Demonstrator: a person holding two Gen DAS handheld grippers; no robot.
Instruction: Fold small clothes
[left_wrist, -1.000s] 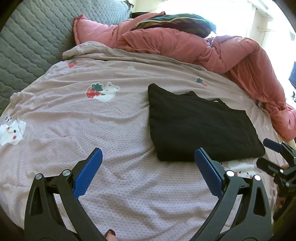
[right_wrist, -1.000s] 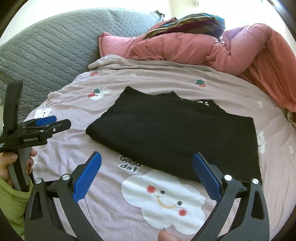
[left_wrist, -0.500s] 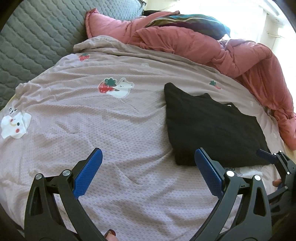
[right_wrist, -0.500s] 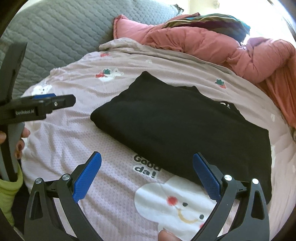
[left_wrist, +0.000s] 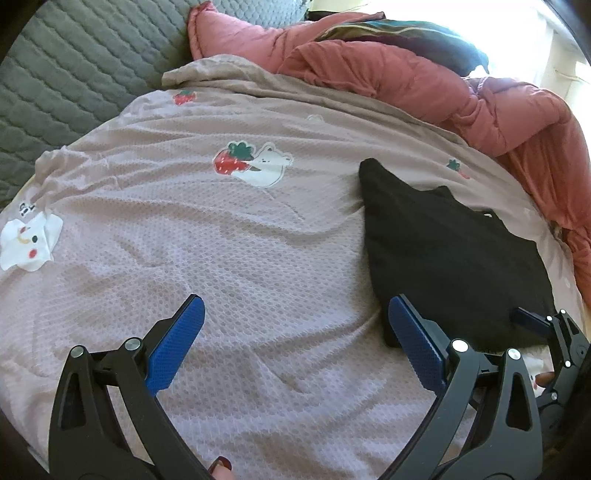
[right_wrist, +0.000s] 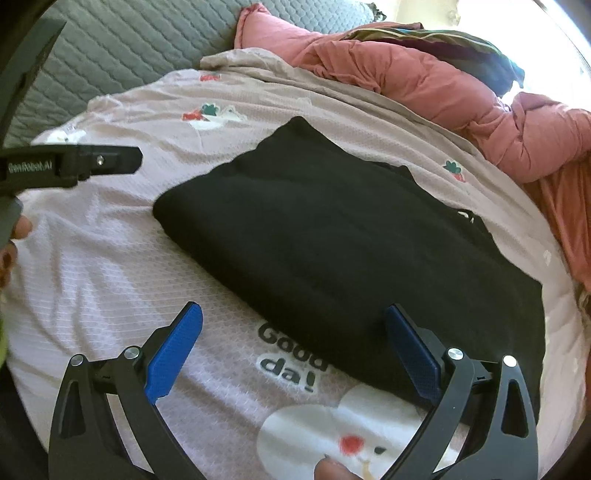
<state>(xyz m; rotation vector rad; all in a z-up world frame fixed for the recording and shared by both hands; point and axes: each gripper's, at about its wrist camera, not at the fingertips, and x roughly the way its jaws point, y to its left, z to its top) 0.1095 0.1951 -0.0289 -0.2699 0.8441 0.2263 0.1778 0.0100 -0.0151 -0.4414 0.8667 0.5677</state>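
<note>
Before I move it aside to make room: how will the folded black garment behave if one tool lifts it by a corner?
The black garment is soft cloth in folded layers, so it will likely droop and unfold rather than lift flat. It looks light. Pushed across the textured pink sheet, it would probably bunch, not slide cleanly. Both tools are open and apart from it.

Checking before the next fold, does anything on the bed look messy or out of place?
Nothing stands out. The folded black garment lies flat as a neat rectangle on the mauve cartoon-print bedsheet. The pink quilted comforter is bunched at the far edge, clear of it. Both the left gripper and right gripper are open, holding nothing.
</note>
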